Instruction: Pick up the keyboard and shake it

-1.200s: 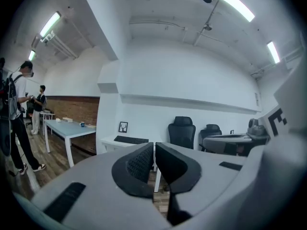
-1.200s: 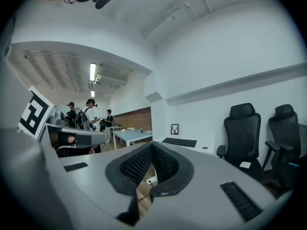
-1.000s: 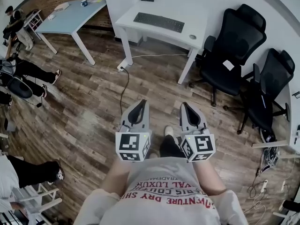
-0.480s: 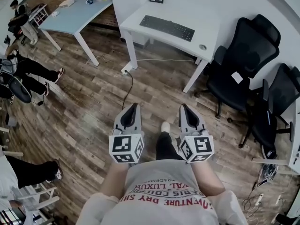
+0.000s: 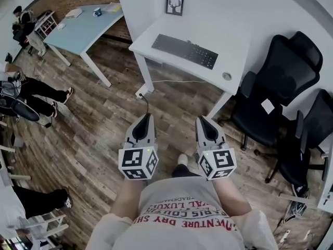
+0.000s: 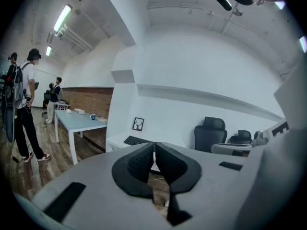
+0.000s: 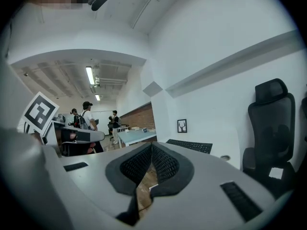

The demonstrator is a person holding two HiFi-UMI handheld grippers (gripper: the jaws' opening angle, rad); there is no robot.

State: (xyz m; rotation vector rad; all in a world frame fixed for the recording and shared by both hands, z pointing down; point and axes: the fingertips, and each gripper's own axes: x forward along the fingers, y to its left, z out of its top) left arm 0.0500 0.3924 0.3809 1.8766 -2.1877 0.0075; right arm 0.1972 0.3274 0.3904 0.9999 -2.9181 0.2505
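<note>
A black keyboard (image 5: pixel 184 50) lies on a white desk (image 5: pixel 231 48) against the wall, well ahead of me. It also shows as a dark strip in the left gripper view (image 6: pixel 136 140) and in the right gripper view (image 7: pixel 189 145). My left gripper (image 5: pixel 147 117) and right gripper (image 5: pixel 201 120) hang side by side over the wood floor, short of the desk. Both are shut with nothing between the pads. Neither touches the keyboard.
A small framed deer picture (image 5: pixel 175 4) stands at the desk's back, and a round grommet (image 5: pixel 226 76) sits near its right end. Two black office chairs (image 5: pixel 276 82) stand to the right. A pale blue table (image 5: pixel 86 25) and seated people (image 5: pixel 31 90) are at the left. A cable (image 5: pixel 144 100) runs across the floor.
The view has moved toward the white desk, so the keyboard sits nearer and lower in the head view. Both grippers stay shut and side by side.
</note>
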